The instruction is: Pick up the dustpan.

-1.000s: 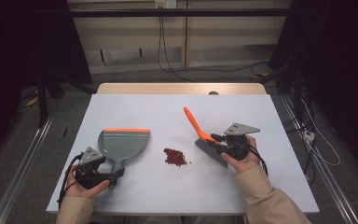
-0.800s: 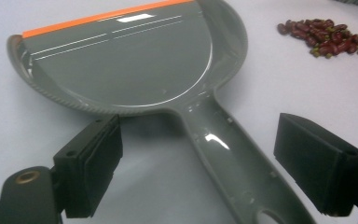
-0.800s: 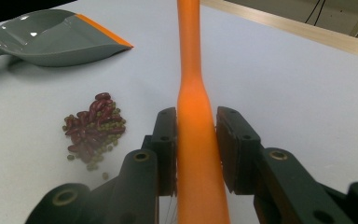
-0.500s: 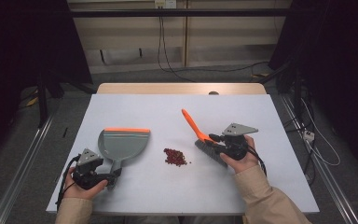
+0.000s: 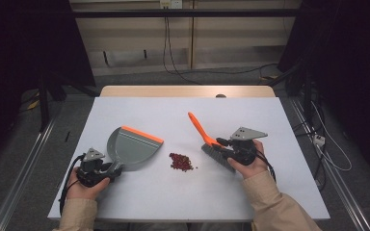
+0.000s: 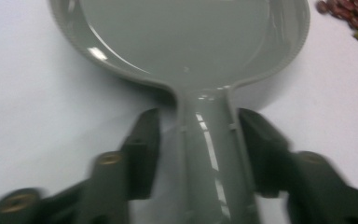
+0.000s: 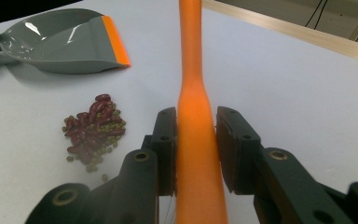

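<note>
Grey dustpan (image 5: 131,148) with an orange lip sits on the white bench (image 5: 183,202), its handle clamped in the left tongs (image 6: 198,140). Right tongs (image 7: 195,140) are clenched on the orange handle of a brush (image 5: 210,143), bristles down near the little heap of red and green beans (image 5: 181,161) lying between the two tools.

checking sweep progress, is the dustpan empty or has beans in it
Empty: the dustpan shows bare grey; the beans lie on the table.
</note>
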The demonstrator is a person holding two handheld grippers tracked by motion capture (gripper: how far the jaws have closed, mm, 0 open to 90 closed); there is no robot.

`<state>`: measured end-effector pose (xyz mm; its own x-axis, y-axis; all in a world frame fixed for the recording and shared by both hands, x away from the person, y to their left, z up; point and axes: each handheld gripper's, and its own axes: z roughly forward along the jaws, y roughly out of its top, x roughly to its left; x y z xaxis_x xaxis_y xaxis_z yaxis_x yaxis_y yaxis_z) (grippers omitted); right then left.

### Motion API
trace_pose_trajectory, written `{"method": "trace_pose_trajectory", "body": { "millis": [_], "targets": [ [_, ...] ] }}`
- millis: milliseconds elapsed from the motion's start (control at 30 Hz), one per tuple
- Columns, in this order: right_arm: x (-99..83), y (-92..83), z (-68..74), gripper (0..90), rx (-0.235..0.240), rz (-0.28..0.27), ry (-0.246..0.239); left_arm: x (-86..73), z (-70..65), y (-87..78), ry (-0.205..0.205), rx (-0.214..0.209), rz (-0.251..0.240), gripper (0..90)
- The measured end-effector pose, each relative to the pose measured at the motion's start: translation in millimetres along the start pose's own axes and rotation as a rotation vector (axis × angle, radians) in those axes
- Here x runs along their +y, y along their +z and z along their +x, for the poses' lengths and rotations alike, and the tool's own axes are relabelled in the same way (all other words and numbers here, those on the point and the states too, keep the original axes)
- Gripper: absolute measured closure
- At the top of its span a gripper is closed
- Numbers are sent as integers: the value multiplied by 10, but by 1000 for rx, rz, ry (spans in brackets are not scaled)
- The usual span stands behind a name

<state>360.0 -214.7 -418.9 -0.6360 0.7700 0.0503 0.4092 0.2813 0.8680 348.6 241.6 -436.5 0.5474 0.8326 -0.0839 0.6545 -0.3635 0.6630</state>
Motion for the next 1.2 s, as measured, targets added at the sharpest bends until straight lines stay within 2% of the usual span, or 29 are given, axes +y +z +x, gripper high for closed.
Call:
{"method": "trace_pose_trajectory", "body": {
  "millis": [33,67,133,233,367,433,533,733,900,1000,1167,1200],
  "targets": [
    [-3,3,0,696,0,3,1,13,4,9,5,-11,12,570],
    [-5,5,0,696,-2,6,-1,25,0,19,7,-6,27,615],
    [-11,10,0,696,-3,6,-2,42,0,32,30,14,38,618],
    [-10,7,5,699,-1,7,-4,40,17,56,40,6,72,620],
    [-8,5,2,703,-3,6,-4,64,22,44,58,5,68,624],
    [-7,6,-1,704,-3,6,-5,75,33,15,43,-9,36,625],
    [-8,5,-6,705,-3,4,-4,84,59,-39,44,-29,20,627],
    [-10,8,-6,706,-5,0,-1,121,43,-152,74,-45,-18,628],
    [-12,9,0,706,-6,0,-2,96,47,-172,95,-74,-8,628],
    [-14,11,-3,706,-4,-2,0,52,78,-129,87,-80,-7,626],
    [-14,12,-5,706,-2,-2,0,13,95,-45,123,-82,50,622],
    [-14,13,-6,706,-2,-2,2,15,91,-41,120,-85,54,620]
  ]
}}
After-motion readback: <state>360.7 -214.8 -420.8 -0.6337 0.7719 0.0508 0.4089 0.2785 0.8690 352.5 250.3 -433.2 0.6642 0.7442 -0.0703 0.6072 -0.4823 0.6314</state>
